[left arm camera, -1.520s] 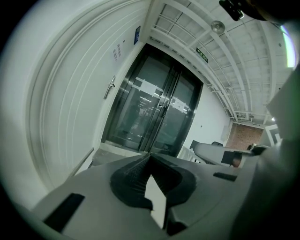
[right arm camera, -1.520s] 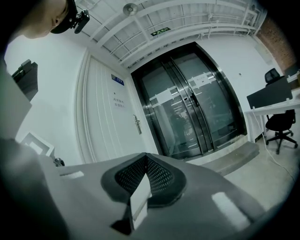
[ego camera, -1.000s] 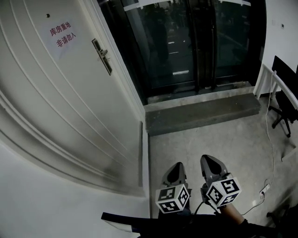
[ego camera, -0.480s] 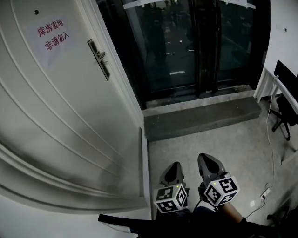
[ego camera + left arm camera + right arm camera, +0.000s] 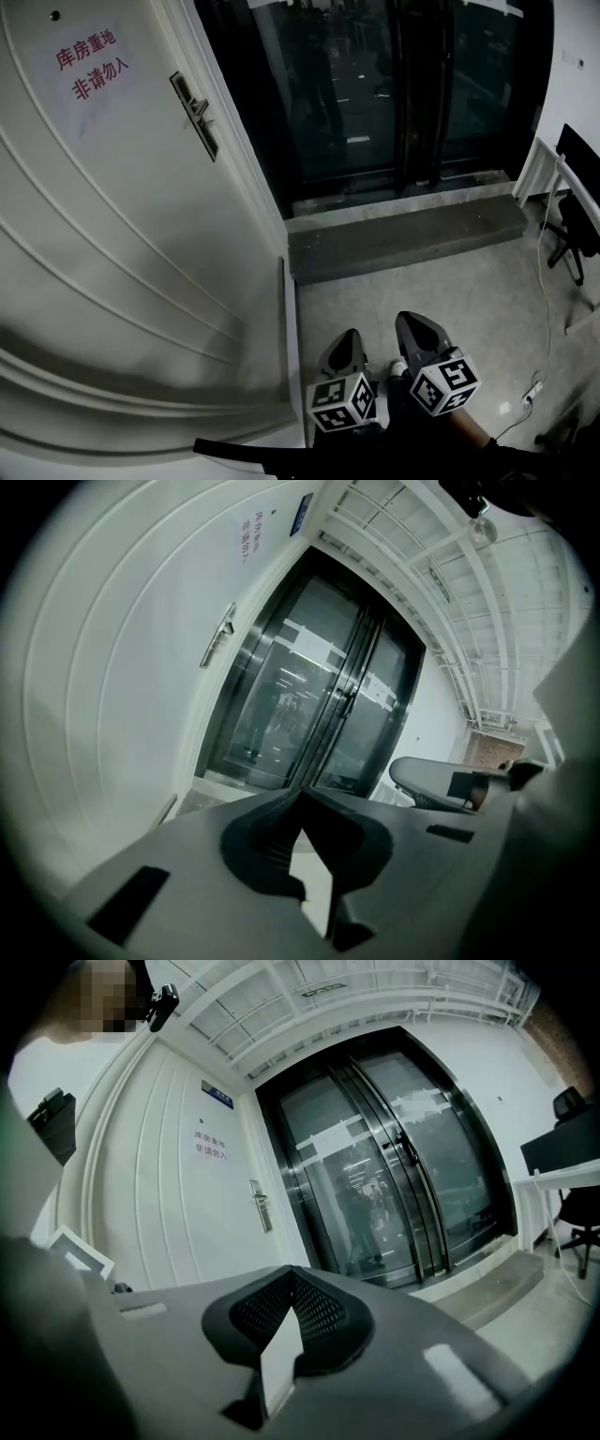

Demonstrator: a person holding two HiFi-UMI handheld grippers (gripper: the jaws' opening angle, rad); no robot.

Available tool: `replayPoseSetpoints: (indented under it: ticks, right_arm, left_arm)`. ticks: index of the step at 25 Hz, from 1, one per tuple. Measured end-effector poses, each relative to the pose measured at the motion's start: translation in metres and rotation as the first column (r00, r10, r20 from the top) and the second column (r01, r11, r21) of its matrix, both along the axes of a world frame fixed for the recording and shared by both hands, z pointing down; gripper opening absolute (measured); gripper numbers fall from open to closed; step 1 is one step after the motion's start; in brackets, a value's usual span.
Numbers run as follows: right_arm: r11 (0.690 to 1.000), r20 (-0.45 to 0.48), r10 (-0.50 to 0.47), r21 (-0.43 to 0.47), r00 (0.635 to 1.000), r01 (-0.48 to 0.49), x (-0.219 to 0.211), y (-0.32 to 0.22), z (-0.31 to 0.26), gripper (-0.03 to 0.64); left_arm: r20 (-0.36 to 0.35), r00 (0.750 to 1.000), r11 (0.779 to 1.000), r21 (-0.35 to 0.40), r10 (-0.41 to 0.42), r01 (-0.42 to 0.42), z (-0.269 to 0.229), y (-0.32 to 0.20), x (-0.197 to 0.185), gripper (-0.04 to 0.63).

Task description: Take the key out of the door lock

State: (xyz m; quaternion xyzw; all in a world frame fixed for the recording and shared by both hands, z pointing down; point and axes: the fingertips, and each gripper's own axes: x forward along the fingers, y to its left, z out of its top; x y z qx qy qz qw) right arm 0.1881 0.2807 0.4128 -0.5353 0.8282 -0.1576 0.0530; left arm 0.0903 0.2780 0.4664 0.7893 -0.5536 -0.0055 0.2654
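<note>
A white door (image 5: 112, 234) fills the left of the head view, with a red-lettered notice (image 5: 86, 64) on it. Its metal lock plate and lever handle (image 5: 195, 114) sit near the door's right edge; no key can be made out at this size. Both grippers hang low, far from the lock. My left gripper (image 5: 349, 336) and my right gripper (image 5: 411, 323) are side by side near the bottom edge, each shut on nothing. The lock plate (image 5: 220, 635) shows far ahead in the left gripper view, beyond the shut left gripper (image 5: 300, 797). It shows again as the lock plate (image 5: 260, 1206) beyond the shut right gripper (image 5: 292, 1271).
Dark glass double doors (image 5: 375, 84) stand right of the white door, above a concrete step (image 5: 403, 234). A black chair (image 5: 577, 211) and a white desk edge (image 5: 544, 159) are at the far right. A cable runs to a power strip (image 5: 532, 386) on the floor.
The head view has drifted: the lock plate and notice now sit higher and further left. Both grippers stay shut, a little lower in the frame.
</note>
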Motion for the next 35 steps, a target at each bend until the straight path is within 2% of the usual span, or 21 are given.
replayPoseSetpoints:
  ticks: [7,25,35]
  right_arm:
    - [1.0,0.004,-0.016,0.004,1.0,0.016,0.003,-0.05,0.001,0.002]
    - [0.998,0.034,-0.052,0.02,0.998,0.052,0.085,-0.219,-0.017,0.002]
    - [0.998,0.046,-0.057,-0.006,0.997,0.057,0.12,-0.267,-0.007,0.002]
  left_arm:
    - [0.002,0.999,0.999,-0.01,-0.036,0.036,0.003,-0.046,0.0,-0.001]
    - [0.005,0.998,0.998,0.009,-0.057,0.057,-0.018,-0.213,0.081,0.0]
    - [0.009,0.999,0.999,-0.011,-0.045,0.045,-0.012,-0.259,0.118,0.0]
